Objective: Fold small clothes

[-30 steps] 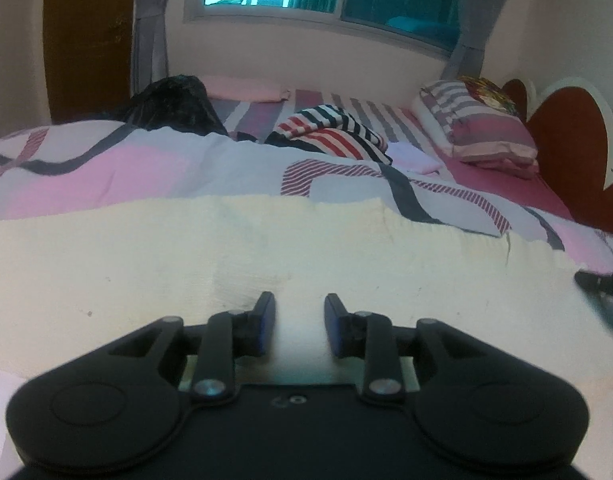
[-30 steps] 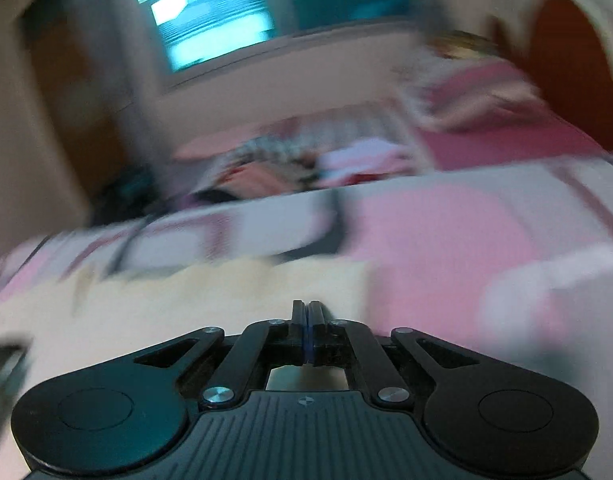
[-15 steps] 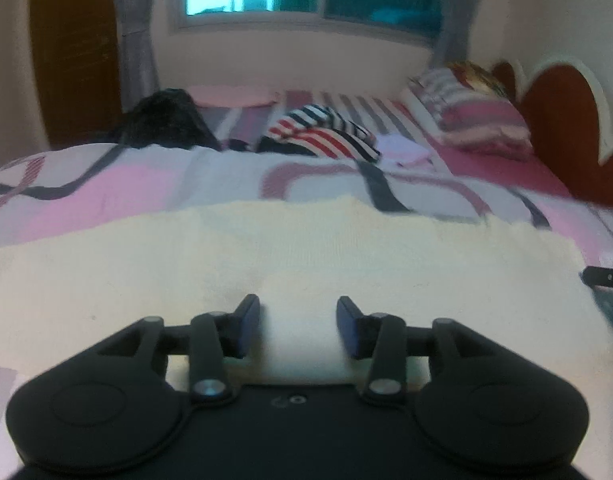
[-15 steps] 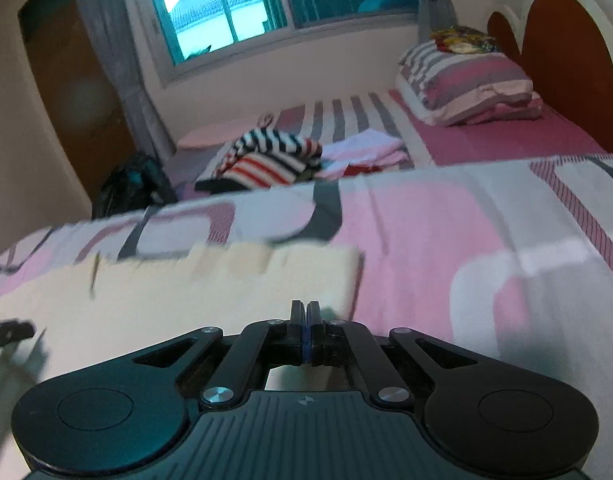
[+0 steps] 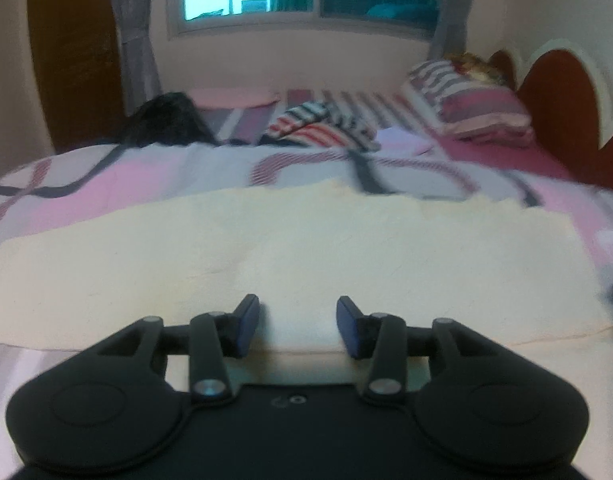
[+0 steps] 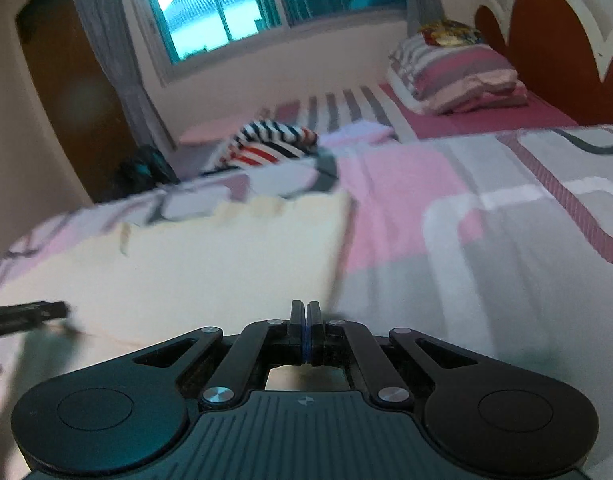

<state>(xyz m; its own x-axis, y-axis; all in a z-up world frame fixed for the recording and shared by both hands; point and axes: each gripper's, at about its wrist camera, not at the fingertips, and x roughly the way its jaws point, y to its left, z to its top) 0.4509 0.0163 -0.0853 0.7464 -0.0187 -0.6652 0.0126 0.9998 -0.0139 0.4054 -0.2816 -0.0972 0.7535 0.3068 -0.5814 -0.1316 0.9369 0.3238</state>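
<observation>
**Hovering over a cream cloth spread flat on the bed**

The cream cloth (image 5: 290, 248) lies on the patterned bedspread (image 5: 106, 184), its long axis running side to side just ahead of the left gripper (image 5: 298, 326). That gripper sits over the near edge at mid-length, nearer than the right gripper (image 6: 305, 320), which is at the cloth's right end by its near corner. The left jaws stand apart with nothing pinched; a second ago they were narrower and have just been opening. The right jaws are pressed together, empty, as before.
</observation>
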